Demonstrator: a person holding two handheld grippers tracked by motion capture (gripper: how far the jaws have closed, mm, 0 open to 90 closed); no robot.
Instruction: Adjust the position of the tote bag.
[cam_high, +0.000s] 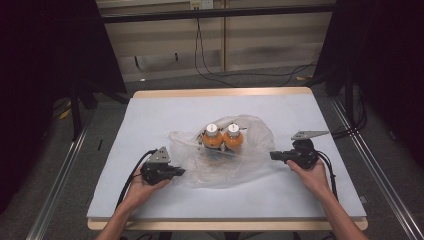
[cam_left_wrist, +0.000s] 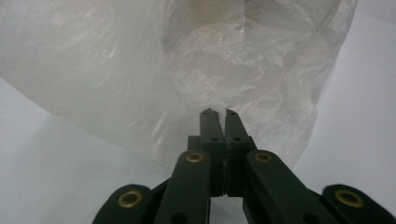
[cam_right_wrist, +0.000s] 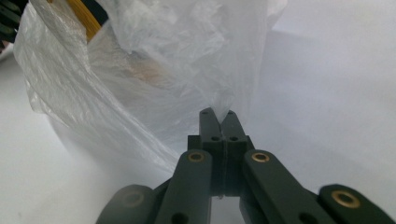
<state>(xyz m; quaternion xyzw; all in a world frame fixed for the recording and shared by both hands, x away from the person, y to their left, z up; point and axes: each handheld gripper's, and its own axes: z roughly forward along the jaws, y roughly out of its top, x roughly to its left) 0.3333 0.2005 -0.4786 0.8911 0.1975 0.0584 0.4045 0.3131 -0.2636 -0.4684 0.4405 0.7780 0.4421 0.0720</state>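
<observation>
1. While the person leans in over the table (cam_high: 150, 107), both hands work a thin clear plastic bag (cam_high: 250, 167) that lies near the middle of the white surface, with two orange bottles (cam_high: 222, 137) standing upright side by side inside it, white caps up.
2. At the bag's near-left edge, the left gripper (cam_high: 181, 171) has its jaws pressed together, and in the left gripper view the film bunches right at the tips (cam_left_wrist: 217, 112), so it looks clenched on a fold of the bag.
3. On the opposite side, the right gripper (cam_high: 273, 155) is likewise clamped, its tips (cam_right_wrist: 217, 113) meeting where the plastic comes down to them; I judge it is pinching the bag's right edge.
4. Holding the bag at two opposite edges makes sense: the film is limp, and a spread grip keeps the mouth wide around the bottles.
5. Since the bottles stand loose, an uneven pull could tip them.
</observation>
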